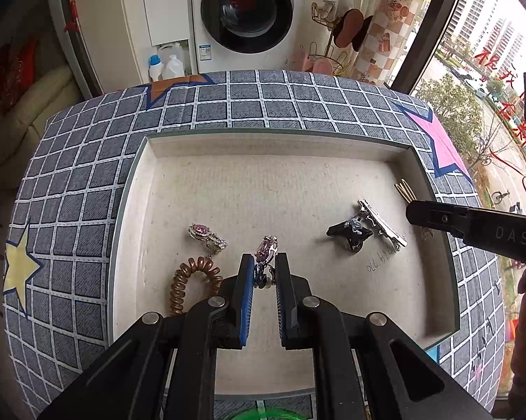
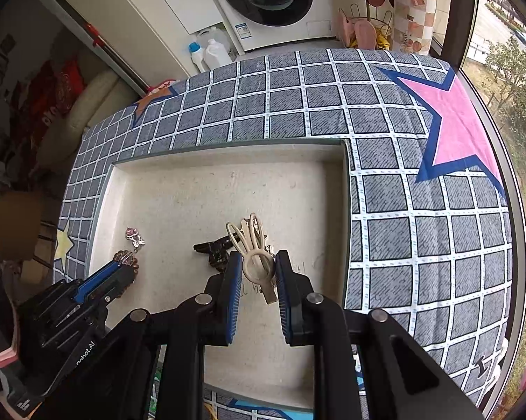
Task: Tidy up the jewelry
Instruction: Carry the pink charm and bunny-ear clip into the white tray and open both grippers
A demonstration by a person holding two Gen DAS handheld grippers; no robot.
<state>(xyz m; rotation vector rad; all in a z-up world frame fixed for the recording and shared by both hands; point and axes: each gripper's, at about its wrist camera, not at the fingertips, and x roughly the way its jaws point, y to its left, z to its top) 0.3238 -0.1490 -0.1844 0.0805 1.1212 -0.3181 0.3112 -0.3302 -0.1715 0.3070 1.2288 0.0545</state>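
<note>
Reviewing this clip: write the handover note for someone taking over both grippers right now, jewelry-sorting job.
Left gripper: shut on a pink-stone earring, held over the tray.
Right gripper: shut on a cream rabbit-ear hair clip, also over the tray.
Lying in the tray: second pink-stone earring, copper coil hair tie, black bow clip, silver clip.
Done: four pieces are in the tray.
Left: set down both held pieces, probably the earring beside its match.
</note>
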